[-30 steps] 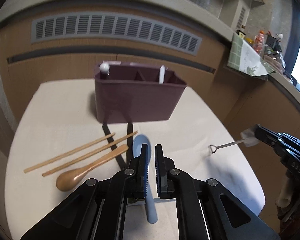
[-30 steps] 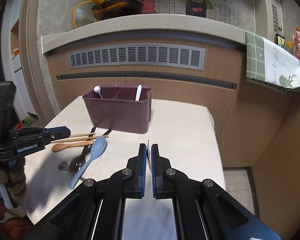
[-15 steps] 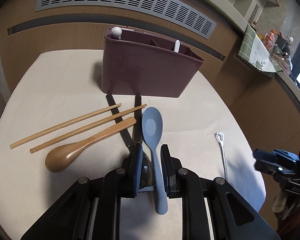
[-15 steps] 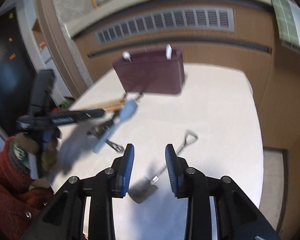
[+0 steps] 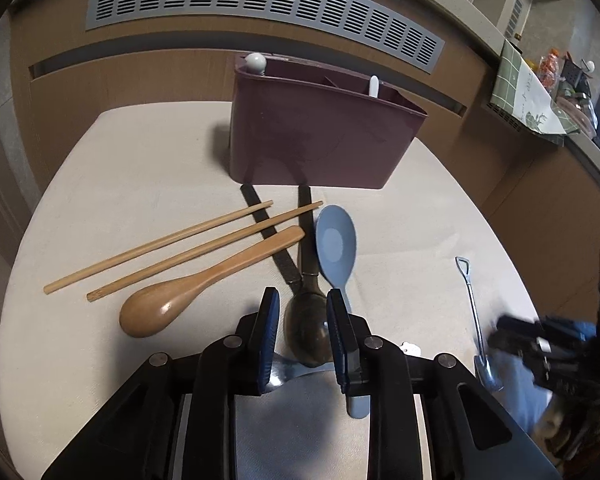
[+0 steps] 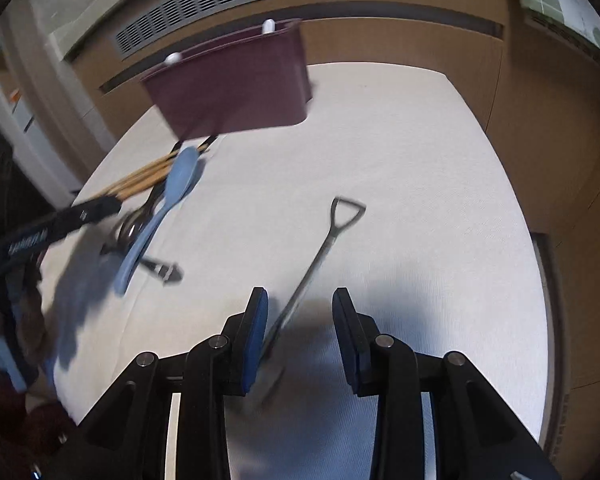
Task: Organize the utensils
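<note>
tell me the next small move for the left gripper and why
Probably lower a little and close. The left gripper is open, its fingers either side of the dark metal spoon, whose bowl lies between them on the table. The blue spoon sits tight against the right finger, so closing could catch its handle too. The maroon organizer waits just ahead.

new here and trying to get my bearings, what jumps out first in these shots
The maroon utensil box at the far side of the table dominates. In front of it lie chopsticks, a wooden spoon and a blue spoon. The open right tool straddles a small shovel-shaped spoon.
</note>
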